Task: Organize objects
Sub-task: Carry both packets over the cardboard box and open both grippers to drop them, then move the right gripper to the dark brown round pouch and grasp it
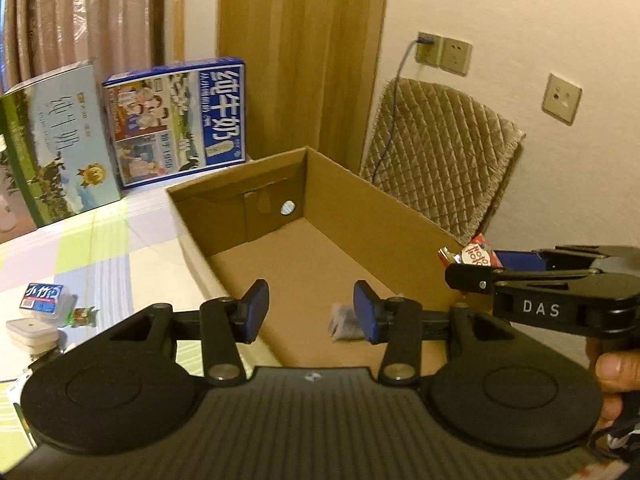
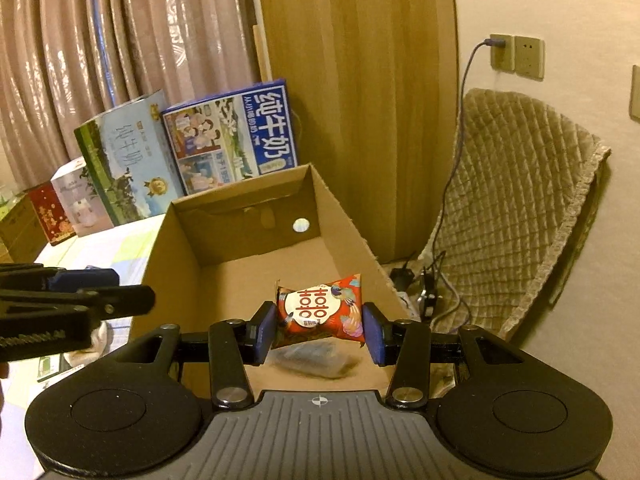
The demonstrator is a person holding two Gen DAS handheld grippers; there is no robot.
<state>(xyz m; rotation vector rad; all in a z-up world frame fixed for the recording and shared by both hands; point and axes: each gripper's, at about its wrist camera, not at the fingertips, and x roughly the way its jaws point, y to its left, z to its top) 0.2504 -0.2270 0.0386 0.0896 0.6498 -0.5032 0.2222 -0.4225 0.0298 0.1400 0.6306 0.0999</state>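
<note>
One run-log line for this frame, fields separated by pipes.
right gripper: shut on red snack packet, over cardboard box | left gripper: open, empty | box: clear wrapped item inside

— What sort of place is this?
— A home, a lived-in room. Pleated curtains (image 2: 80, 40) hang behind a checked tabletop (image 1: 100, 248).
— What else?
— Milk cartons (image 1: 180, 120) stand by the curtains, a quilted chair (image 2: 512, 200) sits by the wall, and a cable (image 2: 460, 128) runs to the sockets (image 2: 516, 56) beside a wooden door (image 2: 360, 80).
</note>
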